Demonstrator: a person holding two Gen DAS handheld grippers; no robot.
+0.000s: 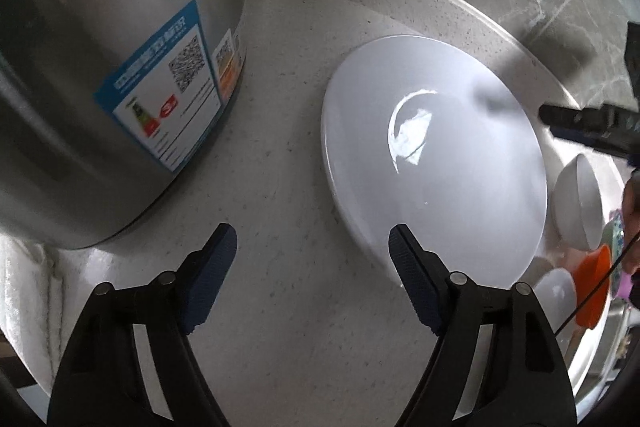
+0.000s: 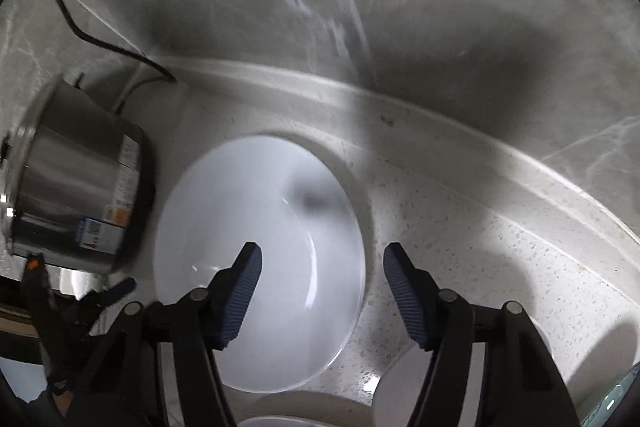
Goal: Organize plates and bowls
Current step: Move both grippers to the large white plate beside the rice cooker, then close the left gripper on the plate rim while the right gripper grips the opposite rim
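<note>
Now one white plate (image 1: 436, 155) lies flat on my tabletop (image 1: 288, 131), two bowls (image 1: 580, 203) beside it, one labelled steel pot (image 1: 120, 67), text unreadable. Both claws, left claw (image 1: 312, 247) and right claw (image 2: 322, 263), gape empty.

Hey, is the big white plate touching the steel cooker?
Apart. The left wrist view shows bare counter between the white plate and the steel cooker.
</note>
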